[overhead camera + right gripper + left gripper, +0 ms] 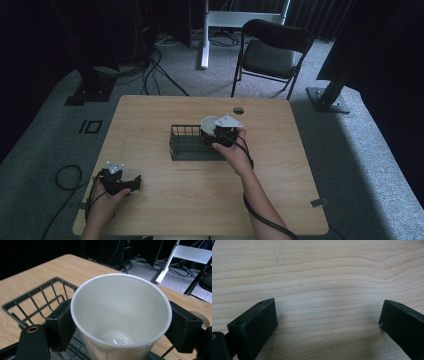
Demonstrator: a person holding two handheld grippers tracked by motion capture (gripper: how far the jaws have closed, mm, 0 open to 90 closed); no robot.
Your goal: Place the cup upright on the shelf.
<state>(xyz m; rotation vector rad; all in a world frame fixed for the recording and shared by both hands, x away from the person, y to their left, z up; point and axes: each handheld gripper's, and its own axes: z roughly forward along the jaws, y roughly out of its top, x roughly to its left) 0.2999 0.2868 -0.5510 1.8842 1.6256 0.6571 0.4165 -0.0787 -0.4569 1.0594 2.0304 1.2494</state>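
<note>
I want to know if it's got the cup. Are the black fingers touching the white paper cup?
Touching. In the right gripper view, the right gripper's two black fingers press against opposite sides of the white paper cup, with no gap visible.

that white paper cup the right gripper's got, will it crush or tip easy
Probably yes. The cup looks thin-walled and empty, so it is likely light and could dent if the right gripper, clamped on both sides, squeezes harder. Tapering to a narrow base, it may tip easily once set in the wire basket.
</note>
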